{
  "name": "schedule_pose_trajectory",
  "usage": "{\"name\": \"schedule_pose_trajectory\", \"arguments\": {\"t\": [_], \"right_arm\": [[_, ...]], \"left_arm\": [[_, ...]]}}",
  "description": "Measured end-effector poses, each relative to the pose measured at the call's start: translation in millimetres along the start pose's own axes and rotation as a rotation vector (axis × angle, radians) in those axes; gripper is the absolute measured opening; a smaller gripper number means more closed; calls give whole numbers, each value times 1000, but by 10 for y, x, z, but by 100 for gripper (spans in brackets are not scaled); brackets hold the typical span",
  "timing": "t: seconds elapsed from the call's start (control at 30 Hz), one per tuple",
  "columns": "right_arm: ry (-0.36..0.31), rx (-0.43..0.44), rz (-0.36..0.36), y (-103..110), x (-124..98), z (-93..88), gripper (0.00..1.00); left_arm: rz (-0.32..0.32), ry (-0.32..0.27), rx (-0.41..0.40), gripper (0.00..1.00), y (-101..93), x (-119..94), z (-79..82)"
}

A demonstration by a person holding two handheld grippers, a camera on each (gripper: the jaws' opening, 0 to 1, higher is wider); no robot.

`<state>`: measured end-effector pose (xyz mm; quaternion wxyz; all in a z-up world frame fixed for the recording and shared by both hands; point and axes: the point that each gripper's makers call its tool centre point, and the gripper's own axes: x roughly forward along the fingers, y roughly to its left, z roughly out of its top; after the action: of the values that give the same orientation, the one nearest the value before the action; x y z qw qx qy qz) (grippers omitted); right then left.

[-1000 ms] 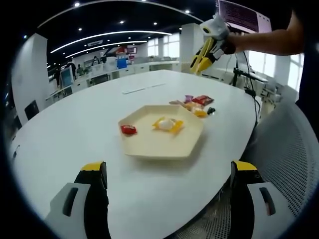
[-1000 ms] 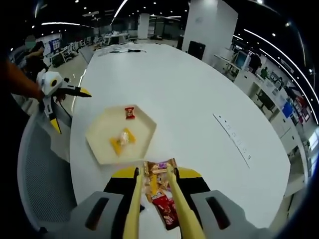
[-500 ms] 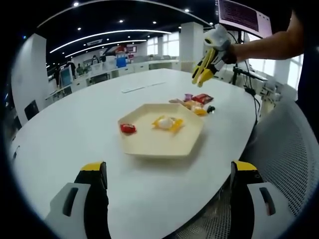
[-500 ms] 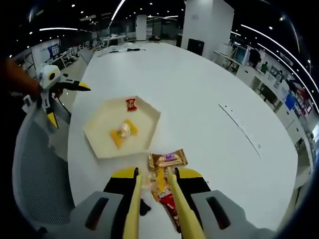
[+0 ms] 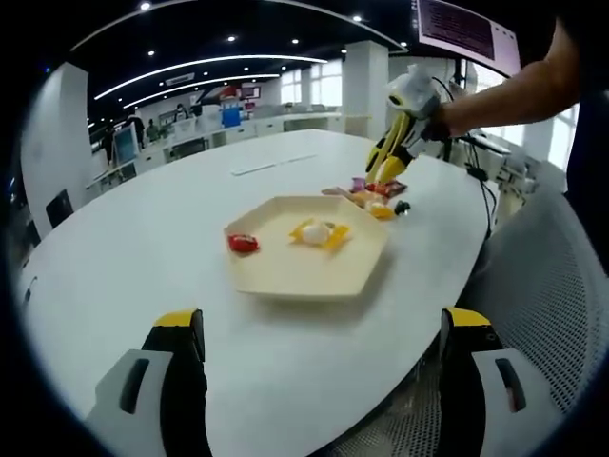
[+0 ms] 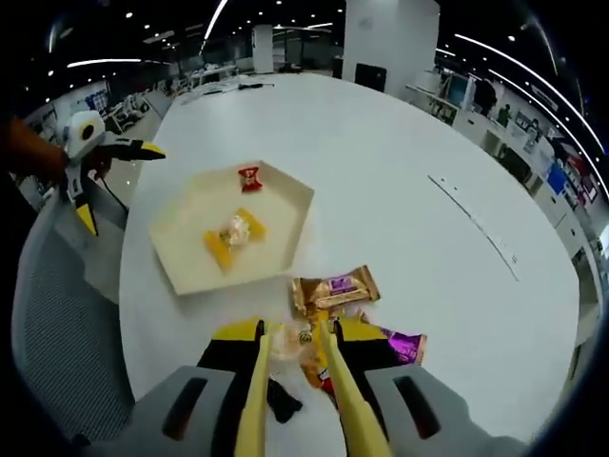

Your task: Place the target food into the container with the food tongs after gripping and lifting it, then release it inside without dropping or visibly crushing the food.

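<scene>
The right hand-held gripper (image 6: 293,333) has dropped onto the snack pile (image 6: 328,314) at the tray's (image 5: 285,276) two o'clock; its tongs (image 6: 255,400) stand slightly apart, gripping nothing yet. The left hand-held gripper (image 5: 319,328) hangs wide open, empty. Pickup looks imminent.

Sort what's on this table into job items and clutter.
Job items: hexagonal tray; right gripper with its yellow tongs, over the snack pile; gold-wrapped candy and red candy, both in the tray.

Clutter: black object; idle left gripper; white strip.
</scene>
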<state>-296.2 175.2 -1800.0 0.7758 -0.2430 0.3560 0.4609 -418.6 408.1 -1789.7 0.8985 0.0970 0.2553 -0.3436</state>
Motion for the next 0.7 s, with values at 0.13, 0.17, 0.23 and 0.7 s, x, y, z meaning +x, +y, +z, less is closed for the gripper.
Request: {"name": "schedule_pose_trajectory", "arguments": {"t": [0.13,0.17,0.23,0.7], "right_arm": [[8,7,-10,7,65,-38,28],[10,4,-15,4,73,-48,28],[15,14,-10,8,103,-73,28],[79,35,-7,57,206,-181,29]], "left_arm": [[-2,1,1,99,-5,-1,3],[-1,0,0,99,-3,0,1],[2,-1,-3,99,6,-1,-1],[-5,5,-3,99,-7,5,-11]]}}
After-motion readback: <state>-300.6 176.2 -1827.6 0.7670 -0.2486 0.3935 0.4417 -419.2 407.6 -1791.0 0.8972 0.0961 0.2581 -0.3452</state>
